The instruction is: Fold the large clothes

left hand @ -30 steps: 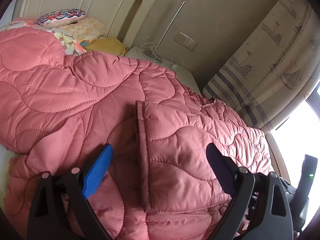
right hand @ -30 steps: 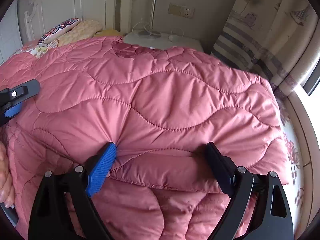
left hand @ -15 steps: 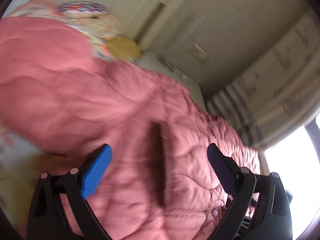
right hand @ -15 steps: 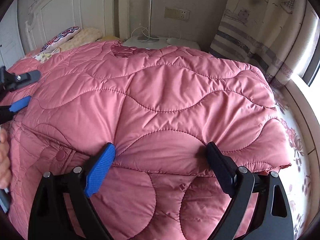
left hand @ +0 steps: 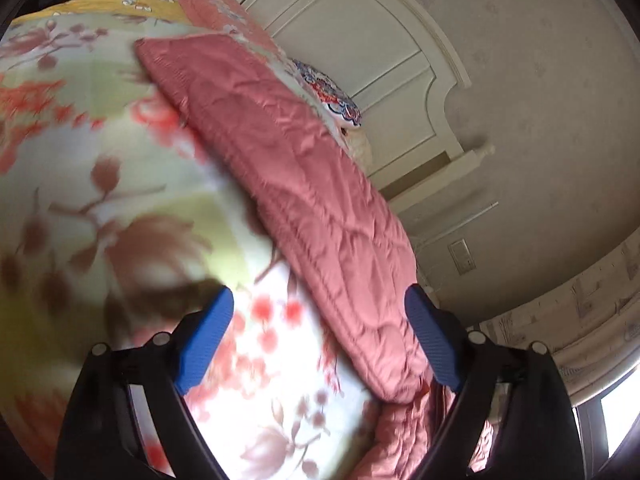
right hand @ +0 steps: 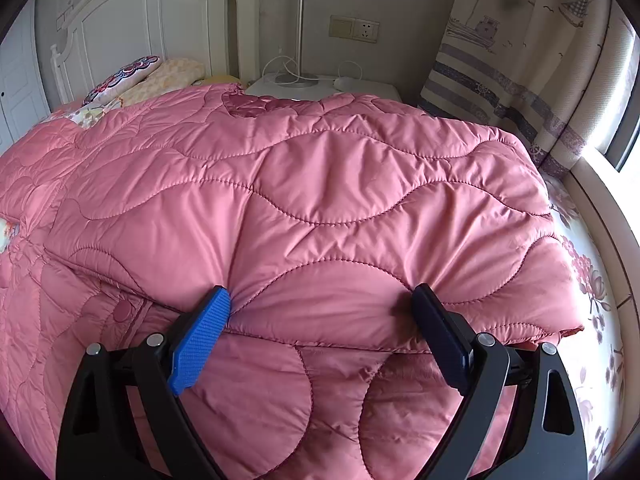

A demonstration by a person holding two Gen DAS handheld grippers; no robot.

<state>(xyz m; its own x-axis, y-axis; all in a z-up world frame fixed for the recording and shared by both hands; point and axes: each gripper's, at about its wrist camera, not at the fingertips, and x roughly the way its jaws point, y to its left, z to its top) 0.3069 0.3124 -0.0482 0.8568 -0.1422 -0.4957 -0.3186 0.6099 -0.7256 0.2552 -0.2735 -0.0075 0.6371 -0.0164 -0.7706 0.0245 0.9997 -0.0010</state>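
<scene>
Where jacket (right hand: 320, 200) folds, right hand-held gripper (right hand: 320, 304) wide

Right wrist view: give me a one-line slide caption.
Open right gripper straddles the folded edge of a pink quilted coat spread on a floral-sheeted bed.

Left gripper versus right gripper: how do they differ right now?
The left gripper has floral sheet and a sleeve-like strip of the pink coat between its fingers; the right gripper straddles a folded edge of the coat. The left view is tilted and blurred, the right level and sharp. Both are open, gripping nothing.
</scene>
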